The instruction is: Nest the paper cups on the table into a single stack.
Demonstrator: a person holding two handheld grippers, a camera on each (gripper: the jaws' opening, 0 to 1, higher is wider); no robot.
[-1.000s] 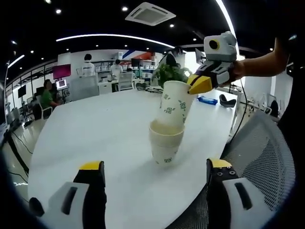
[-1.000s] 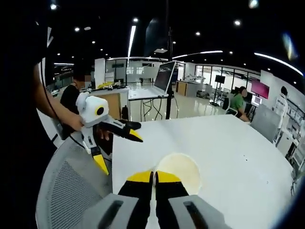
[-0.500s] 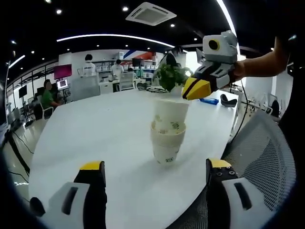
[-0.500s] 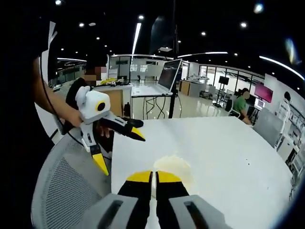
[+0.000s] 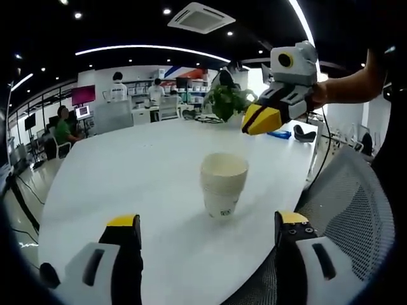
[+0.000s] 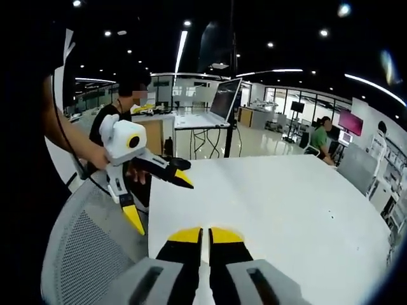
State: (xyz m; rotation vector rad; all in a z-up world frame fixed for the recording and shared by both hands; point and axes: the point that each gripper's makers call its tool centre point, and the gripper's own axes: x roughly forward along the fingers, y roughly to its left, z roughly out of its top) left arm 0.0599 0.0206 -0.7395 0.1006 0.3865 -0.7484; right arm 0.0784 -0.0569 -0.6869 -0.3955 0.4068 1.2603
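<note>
A stack of nested white paper cups [image 5: 222,190] with green print stands upright on the white table [image 5: 127,171], straight ahead of my left gripper [image 5: 206,222]. That gripper sits low at the near table edge, open wide with nothing between its jaws. My right gripper [image 5: 259,121] hovers above and to the right of the stack, clear of the top rim and holding nothing. In the right gripper view, my right gripper [image 6: 205,236] shows only a narrow gap between its jaws. The left gripper [image 6: 159,202] is open at the left there, held by a hand.
A grey mesh chair [image 5: 343,190] stands against the table's near edge, also seen as the mesh chair [image 6: 89,254]. The table top [image 6: 286,203] stretches away bare. People sit at desks in the far office, and a potted plant [image 5: 226,100] stands behind the table.
The cup the right gripper held over the stack has dropped down into it and now sits nested. The right jaws have parted slightly. The left gripper has not moved.
</note>
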